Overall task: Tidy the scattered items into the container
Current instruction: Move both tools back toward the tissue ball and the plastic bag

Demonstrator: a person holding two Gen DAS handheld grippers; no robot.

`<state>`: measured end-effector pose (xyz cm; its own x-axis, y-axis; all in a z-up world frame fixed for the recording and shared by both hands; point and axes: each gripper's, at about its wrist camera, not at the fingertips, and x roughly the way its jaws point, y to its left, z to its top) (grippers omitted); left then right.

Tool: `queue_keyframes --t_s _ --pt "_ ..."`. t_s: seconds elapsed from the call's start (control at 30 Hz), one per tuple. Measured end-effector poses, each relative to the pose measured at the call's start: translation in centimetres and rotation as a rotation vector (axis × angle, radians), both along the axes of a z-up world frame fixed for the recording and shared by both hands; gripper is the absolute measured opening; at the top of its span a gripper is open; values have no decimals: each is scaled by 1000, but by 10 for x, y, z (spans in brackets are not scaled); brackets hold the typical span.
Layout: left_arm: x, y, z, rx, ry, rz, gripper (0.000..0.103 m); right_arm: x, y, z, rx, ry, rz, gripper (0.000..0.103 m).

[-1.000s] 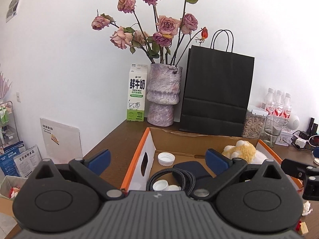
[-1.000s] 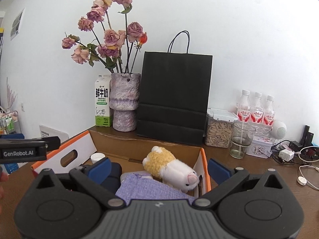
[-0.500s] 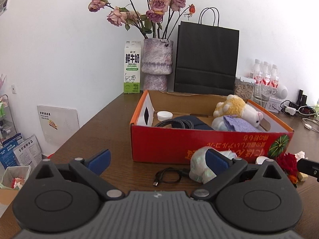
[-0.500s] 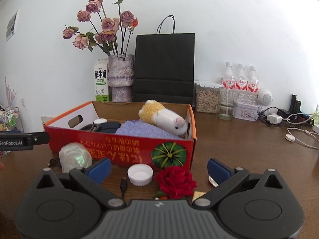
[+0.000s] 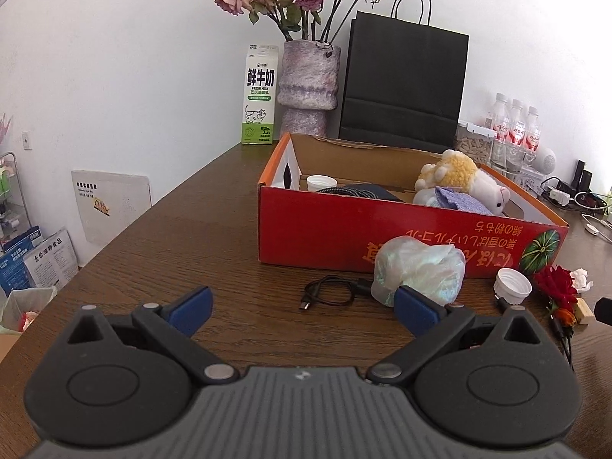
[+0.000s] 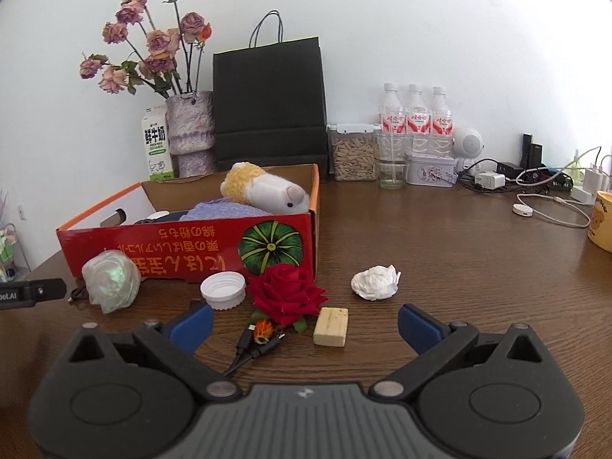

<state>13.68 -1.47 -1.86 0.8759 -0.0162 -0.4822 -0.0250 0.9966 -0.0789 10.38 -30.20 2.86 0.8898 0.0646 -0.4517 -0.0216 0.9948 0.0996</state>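
The red rose (image 6: 285, 292) lies on the desk (image 6: 459, 267) just ahead of the right gripper (image 6: 304, 323), between its wide-spread, empty fingers and slightly left of centre, stem end toward the camera. A wooden block (image 6: 331, 326) sits beside it and a white cap (image 6: 223, 290) to its left, with crumpled tissue (image 6: 376, 282) to the right. The left gripper (image 5: 302, 311), also wide and empty, faces a black cable (image 5: 329, 295) and a plastic wad (image 5: 419, 269). Beyond stands the red box (image 6: 183, 252), near the desk's back edge, holding a plush toy (image 6: 266, 193). A second ago both grippers hovered over the box; they have pulled back.
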Motion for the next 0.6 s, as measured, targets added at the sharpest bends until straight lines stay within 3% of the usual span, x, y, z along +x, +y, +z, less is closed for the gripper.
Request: queue_keyframes --t_s 0.2,0.4,0.47,0.6 --pt "3 -6 0 35 14 -7 103 8 -14 -1 -19 0 -61 101" --pt "5 -6 -1 40 29 2 103 43 -37 -1 -129 21 -57 83" --pt "6 -6 -1 42 33 4 103 57 -46 -1 -116 41 -53 73" --pt "7 -8 -2 58 42 7 103 85 -58 -7 -68 104 -20 67"
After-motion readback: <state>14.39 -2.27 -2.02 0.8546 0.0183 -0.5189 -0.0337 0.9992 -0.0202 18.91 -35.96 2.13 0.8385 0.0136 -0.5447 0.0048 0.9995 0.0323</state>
